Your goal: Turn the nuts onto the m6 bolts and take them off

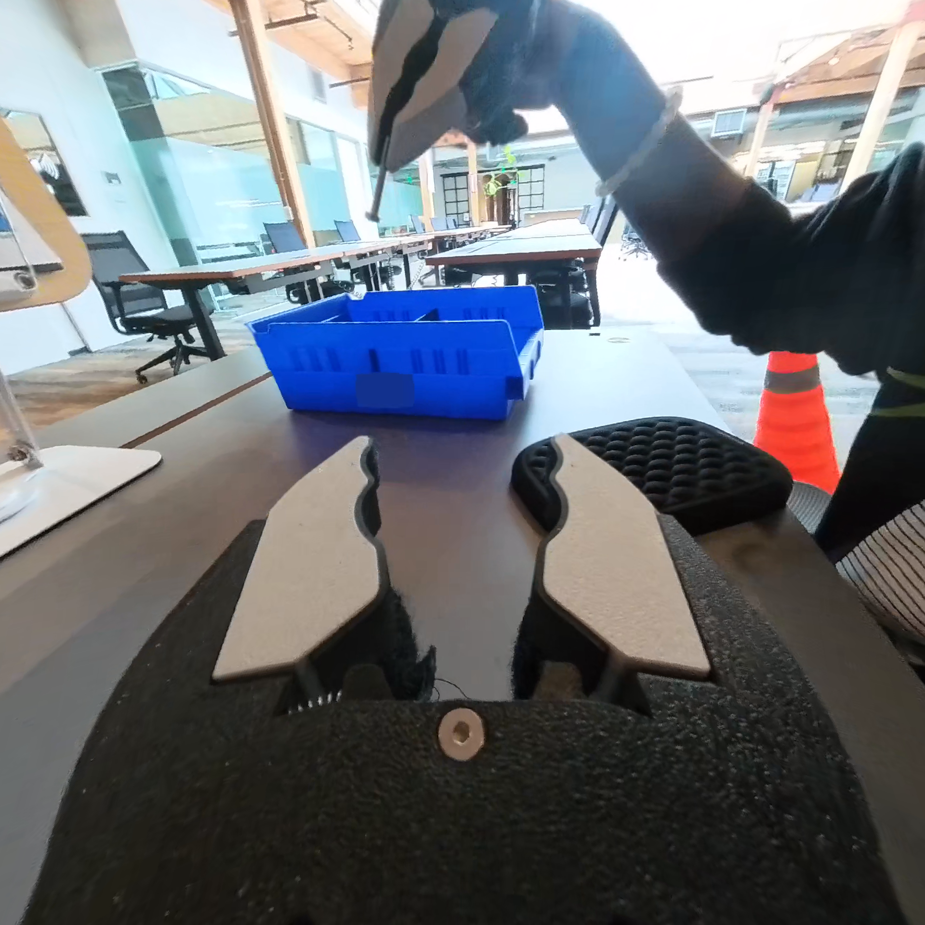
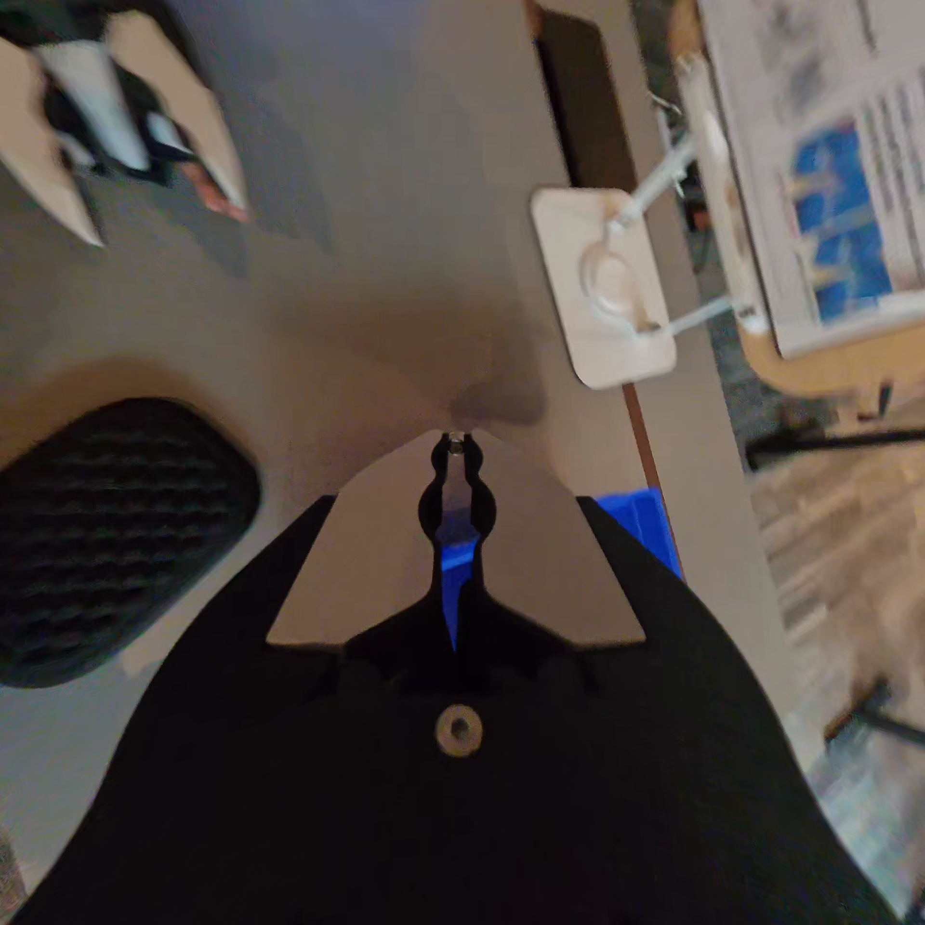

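Note:
In the left wrist view my left gripper (image 1: pixel 463 450) is open and empty, low over the dark table (image 1: pixel 600 380). A blue divided bin (image 1: pixel 400 360) stands just beyond it. My right gripper (image 1: pixel 388 160) hangs high above the bin, shut on a thin metal bolt (image 1: pixel 379 185). The bolt points down and has a wider end at the bottom. In the right wrist view my right gripper (image 2: pixel 454 443) pinches the bolt (image 2: pixel 454 444) at its fingertips, seen end-on. The open left gripper (image 2: pixel 167 225) shows blurred at the top left. I cannot tell whether a nut is on the bolt.
A black textured pad (image 1: pixel 675 465) lies by the left gripper's right finger and shows in the right wrist view (image 2: pixel 110 540). A white stand base (image 1: pixel 75 480) sits to the left, with a paper sheet (image 2: pixel 826 175) on the stand. An orange cone (image 1: pixel 796 415) stands past the table's right edge. Tip to tip, the grippers are about 20 cm apart.

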